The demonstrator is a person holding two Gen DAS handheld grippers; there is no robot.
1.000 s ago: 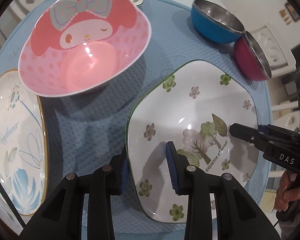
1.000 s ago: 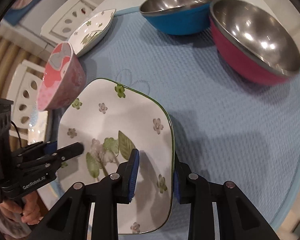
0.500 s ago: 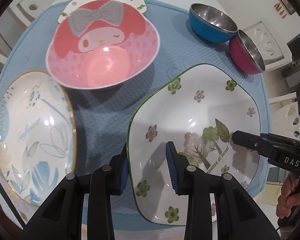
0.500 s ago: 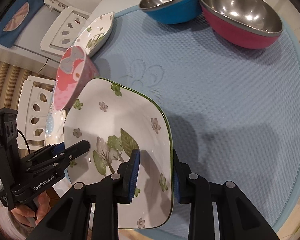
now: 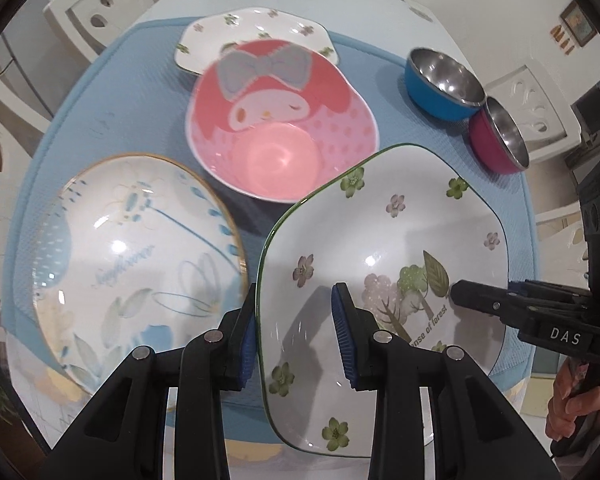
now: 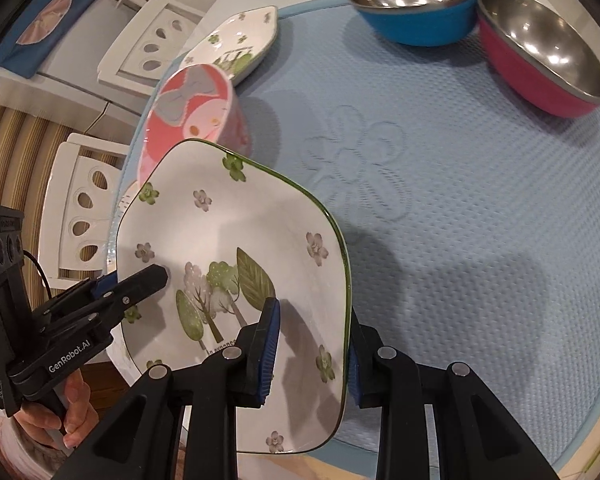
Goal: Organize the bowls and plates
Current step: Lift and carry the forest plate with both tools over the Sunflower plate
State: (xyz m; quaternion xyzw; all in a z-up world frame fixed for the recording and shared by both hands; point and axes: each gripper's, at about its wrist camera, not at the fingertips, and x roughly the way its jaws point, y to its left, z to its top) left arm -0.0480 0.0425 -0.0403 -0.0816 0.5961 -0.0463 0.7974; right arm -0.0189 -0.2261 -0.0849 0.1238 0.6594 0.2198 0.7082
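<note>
A white plate with green rim and tree print (image 5: 380,240) (image 6: 228,240) is held in the air above the blue mat by both grippers. My left gripper (image 5: 296,336) is shut on its left rim; it shows in the right wrist view (image 6: 140,280). My right gripper (image 6: 310,352) is shut on its right rim; it shows in the left wrist view (image 5: 476,296). A pink cartoon bowl (image 5: 280,128) (image 6: 192,112) stands behind the plate. A round blue-flower plate (image 5: 128,256) lies at the left. A second white tree-print plate (image 5: 256,28) (image 6: 240,52) lies at the back.
A blue steel bowl (image 5: 440,76) (image 6: 416,8) and a magenta steel bowl (image 5: 500,140) (image 6: 540,60) stand side by side at the mat's (image 6: 460,220) far right. White chairs (image 6: 84,216) surround the table.
Both grippers have risen with the tree-print plate and drawn back. The other dishes look farther off, and more of the blue-flower plate is in view.
</note>
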